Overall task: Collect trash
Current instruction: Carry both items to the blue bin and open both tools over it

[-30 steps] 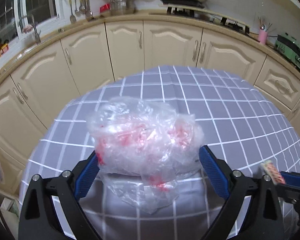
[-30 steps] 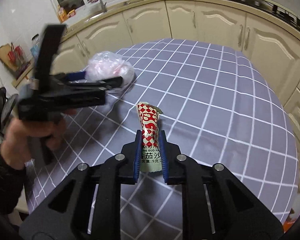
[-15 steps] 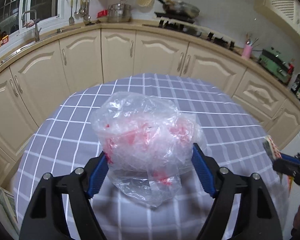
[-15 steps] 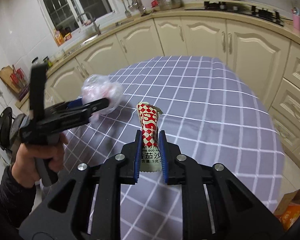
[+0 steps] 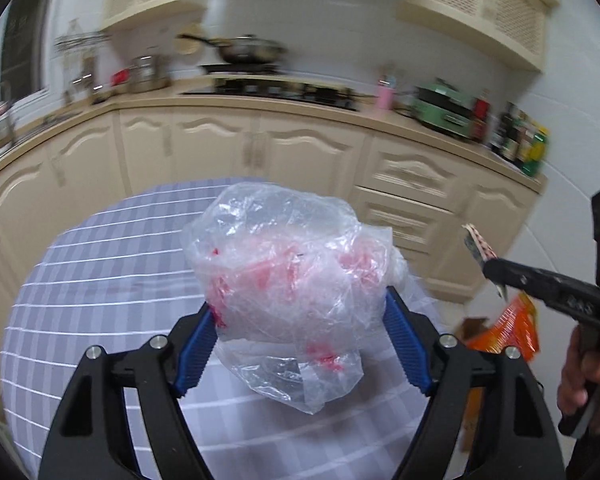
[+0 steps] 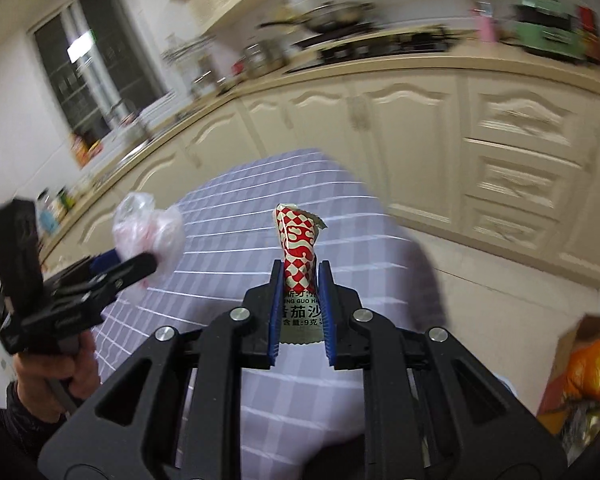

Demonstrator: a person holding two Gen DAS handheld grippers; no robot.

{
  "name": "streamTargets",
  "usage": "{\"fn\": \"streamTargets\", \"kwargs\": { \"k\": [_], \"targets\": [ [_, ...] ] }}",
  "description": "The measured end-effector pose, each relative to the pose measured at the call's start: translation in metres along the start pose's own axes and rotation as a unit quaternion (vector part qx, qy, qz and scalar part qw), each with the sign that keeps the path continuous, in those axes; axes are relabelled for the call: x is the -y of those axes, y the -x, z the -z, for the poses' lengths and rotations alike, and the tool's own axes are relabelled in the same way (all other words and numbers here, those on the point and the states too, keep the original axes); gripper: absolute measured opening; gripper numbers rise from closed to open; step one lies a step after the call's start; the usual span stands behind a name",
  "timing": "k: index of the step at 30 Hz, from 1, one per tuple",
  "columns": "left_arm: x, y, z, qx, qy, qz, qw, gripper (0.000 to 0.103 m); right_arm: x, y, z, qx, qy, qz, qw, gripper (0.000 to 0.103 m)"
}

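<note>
Your left gripper has its jaws closed on the crumpled plastic bag, pressing it from both sides so the loose film cannot slip, and holds it in the air above the checked bench. Your right gripper holds the red-and-white sauce packet upright in narrow jaws, gripped low so most of it stands clear. Both are lifted near the bench's right edge; beyond it, open floor leads to the cardboard box with orange wrappers, probably the drop point.
</note>
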State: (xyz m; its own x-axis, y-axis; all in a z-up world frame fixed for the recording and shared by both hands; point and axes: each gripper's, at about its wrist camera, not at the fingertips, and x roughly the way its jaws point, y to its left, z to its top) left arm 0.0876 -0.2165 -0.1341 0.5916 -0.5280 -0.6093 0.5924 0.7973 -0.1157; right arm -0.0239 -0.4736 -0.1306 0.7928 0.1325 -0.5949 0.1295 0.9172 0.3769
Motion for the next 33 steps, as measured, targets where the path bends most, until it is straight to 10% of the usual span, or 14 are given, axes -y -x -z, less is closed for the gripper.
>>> {"fn": "streamTargets", "kwargs": {
  "k": [8, 15, 33],
  "targets": [
    [0.134, -0.025, 0.030, -0.040, -0.098, 0.094, 0.9899, 0.076, 0.128, 0.067, 0.045, 0.015, -0.126, 0.099, 0.987, 0.017],
    [0.226, -0.080, 0.087, -0.125, -0.184, 0.152, 0.9631, 0.077, 0.211, 0.062, 0.103, -0.034, -0.215, 0.134, 0.967, 0.017],
    [0.316, -0.257, 0.192, -0.328, -0.319, 0.129, 0.8800, 0.085, 0.294, -0.018, 0.164, -0.134, -0.340, 0.106, 0.925, 0.025]
  ]
}}
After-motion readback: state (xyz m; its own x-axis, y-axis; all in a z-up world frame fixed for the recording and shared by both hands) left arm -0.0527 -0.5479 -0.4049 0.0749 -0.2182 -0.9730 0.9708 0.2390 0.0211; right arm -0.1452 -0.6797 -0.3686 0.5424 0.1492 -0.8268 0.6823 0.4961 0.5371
